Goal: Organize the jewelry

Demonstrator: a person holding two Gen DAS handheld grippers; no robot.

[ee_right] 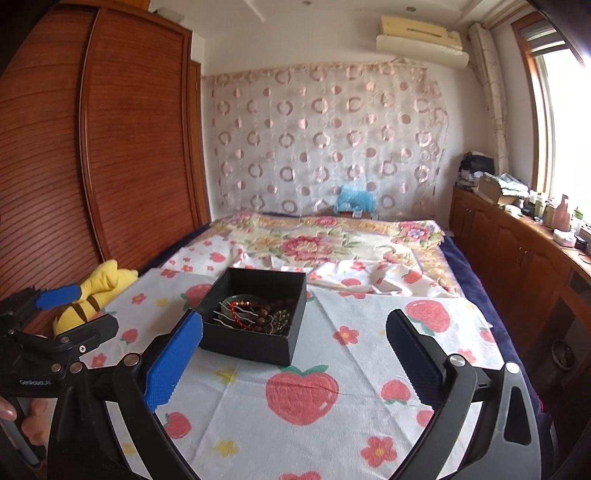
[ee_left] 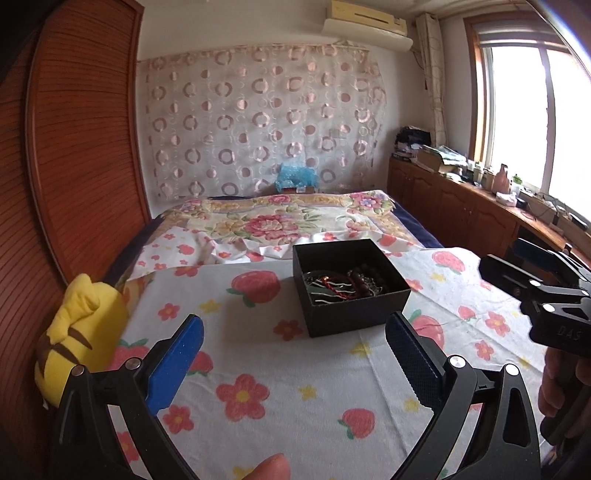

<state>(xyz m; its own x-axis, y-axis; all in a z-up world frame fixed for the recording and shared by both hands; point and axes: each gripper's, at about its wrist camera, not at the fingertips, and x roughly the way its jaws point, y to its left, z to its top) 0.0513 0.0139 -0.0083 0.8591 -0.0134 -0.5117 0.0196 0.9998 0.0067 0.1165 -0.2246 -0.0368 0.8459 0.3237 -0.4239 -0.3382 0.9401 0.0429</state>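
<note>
the jewelry (ee_right: 255,314) already lay heaped inside the open black box (ee_right: 258,347) on the strawberry-print cloth (ee_right: 303,398), none loose outside it, while the left gripper (ee_left: 295,365) and right gripper (ee_right: 291,365) hung empty with jaws spread wide, so little seemed left.

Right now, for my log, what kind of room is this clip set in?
A home bedroom, most likely. A bed with a floral quilt fills the middle, a tall wooden wardrobe stands along one wall, and an air conditioner hangs above a patterned curtain.
</note>
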